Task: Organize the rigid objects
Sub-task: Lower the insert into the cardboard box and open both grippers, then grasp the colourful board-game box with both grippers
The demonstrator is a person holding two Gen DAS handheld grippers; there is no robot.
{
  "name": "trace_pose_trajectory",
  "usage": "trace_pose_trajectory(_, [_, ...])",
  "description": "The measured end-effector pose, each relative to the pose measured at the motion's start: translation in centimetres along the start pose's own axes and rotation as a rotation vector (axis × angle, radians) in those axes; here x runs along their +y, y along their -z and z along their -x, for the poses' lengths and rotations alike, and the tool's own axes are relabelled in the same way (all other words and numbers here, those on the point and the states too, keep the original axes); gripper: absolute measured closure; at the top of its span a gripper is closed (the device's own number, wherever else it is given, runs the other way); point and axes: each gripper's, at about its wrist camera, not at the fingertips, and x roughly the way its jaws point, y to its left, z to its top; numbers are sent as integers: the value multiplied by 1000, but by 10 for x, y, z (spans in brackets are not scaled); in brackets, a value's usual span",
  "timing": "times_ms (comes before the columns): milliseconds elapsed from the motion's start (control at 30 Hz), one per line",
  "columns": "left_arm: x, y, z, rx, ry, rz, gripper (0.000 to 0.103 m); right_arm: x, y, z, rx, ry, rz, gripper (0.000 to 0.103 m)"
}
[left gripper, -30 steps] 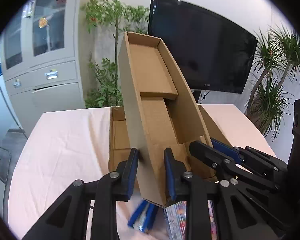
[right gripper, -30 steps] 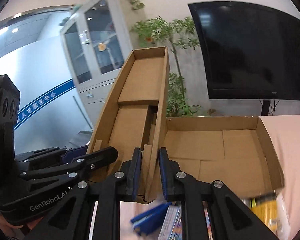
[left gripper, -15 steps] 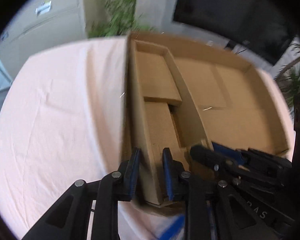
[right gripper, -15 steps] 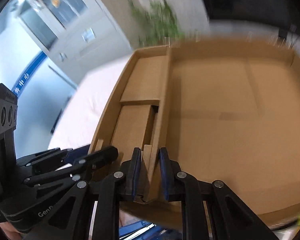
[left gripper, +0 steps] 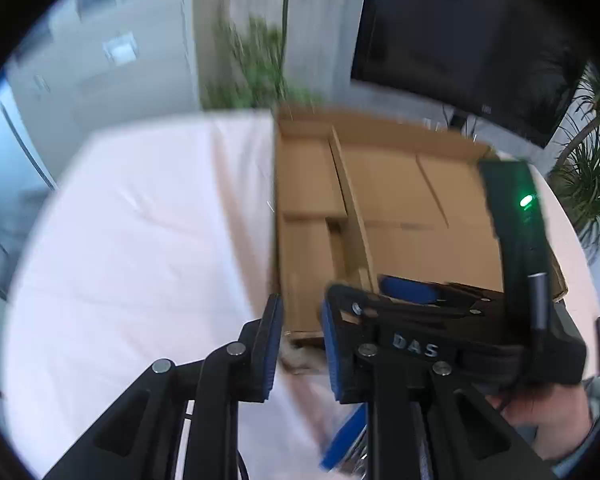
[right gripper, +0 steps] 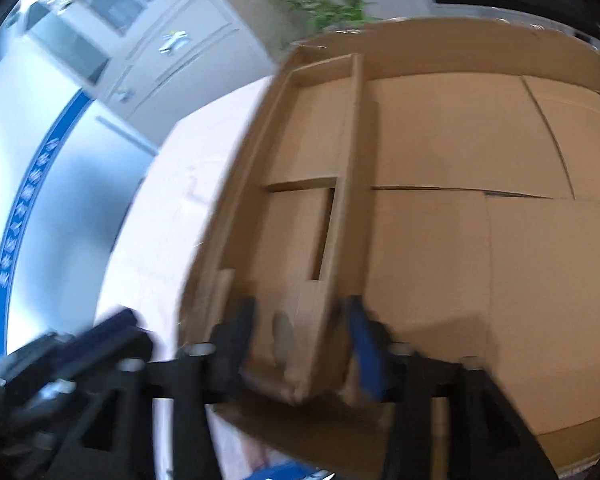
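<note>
left gripper [left gripper: 298, 336]: jaws parted, nothing clamped | right gripper [right gripper: 302, 334]: jaws parted, blurred | both side by side, pointing forward

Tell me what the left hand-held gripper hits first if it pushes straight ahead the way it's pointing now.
Most likely the near end of the narrow cardboard insert lying along the left side of the big cardboard box. The left hand-held gripper stands open right before it, its fingers either side of that end. Motion blur leaves the gap unclear.
</note>
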Motion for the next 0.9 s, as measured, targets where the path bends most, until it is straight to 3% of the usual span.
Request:
trace_pose_trajectory(33, [-2,4,22,-63,-44,-32,74,2,3,12,-33,20,26,22])
trace_pose_trajectory(67, [-7,14,53,-157,-116,-74,51,4,9,30,-87,52,54,10])
trace_pose_trajectory(100, [-9,19,70,-212,-166,-95,10,3,17,49,-138,76,72,2])
trace_pose_trajectory(133, [-13,28,90,-277,-224,-113,0,0,30,75,-196,100,91,0])
trace_pose_trajectory(167, [-20,45,114,-360,-268,-136,1,-1,42,95,-234,131,113,0])
trace_pose_trajectory(233, [-29,62,133,-392,-266,-162,1,-3,74,130,-292,215,144,0])
trace_pose_trajectory(367, [-57,112,146,-391,-167,-98,1,-17,155,176,-334,368,212,0])
trace_pose_trajectory(433, [-73,139,142,-379,-101,-34,1,-23,193,197,-359,398,206,0])
trace_pose_trajectory(533, [-93,160,125,-350,-59,33,6,-38,230,217,-369,442,203,0])
trace_pose_trajectory(633, [-109,175,118,-315,-10,60,37,-49,255,228,-377,450,236,0])
trace_pose_trajectory(667, [-116,181,117,-304,-1,61,54,-54,263,232,-382,450,245,1])
trace_pose_trajectory(700, [-123,187,120,-303,-4,62,69,-57,269,237,-387,439,251,4])
trace_pose_trajectory(733, [-127,189,121,-306,-13,60,75,-60,277,240,-392,422,258,9])
trace_pose_trajectory(800, [-135,193,125,-329,-37,54,80,-64,287,248,-399,404,270,55])
trace_pose_trajectory(867, [-141,195,130,-349,-22,40,79,-65,297,254,-405,373,282,56])
trace_pose_trajectory(900, [-143,196,132,-355,-17,33,64,-65,301,256,-416,342,291,43])
